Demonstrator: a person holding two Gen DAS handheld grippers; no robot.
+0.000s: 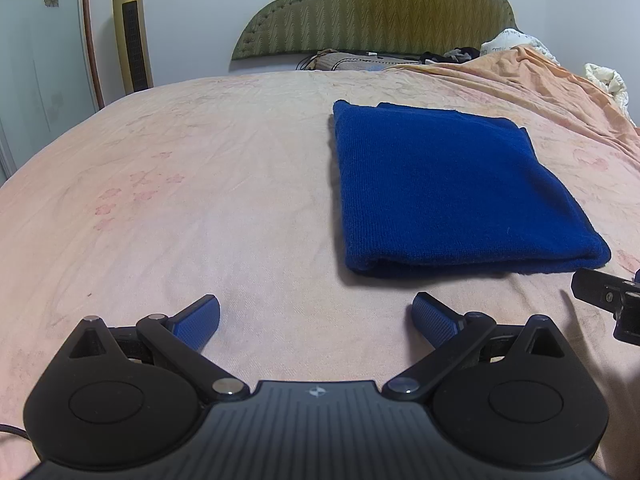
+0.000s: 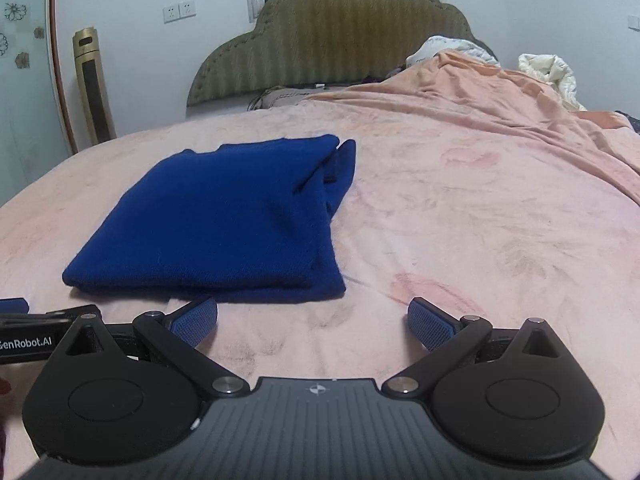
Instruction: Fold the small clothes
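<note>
Sweater lay folded on the bed.
Left tongs and right tongs gaped wide, empty; garment type perhaps uncertain, at one o'clock.

Folded garment on bed, headboard behind, tower fan left of headboard

Home bedroom: bed, padded headboard.

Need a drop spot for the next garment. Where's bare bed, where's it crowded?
Bare sheet left of the folded blue sweater, out to the bed edge by the gold tower fan. More to its right, up to the bunched orange blanket. Crowded: the headboard end with its clutter. Left gripper and right gripper hover open at the near edge.
</note>
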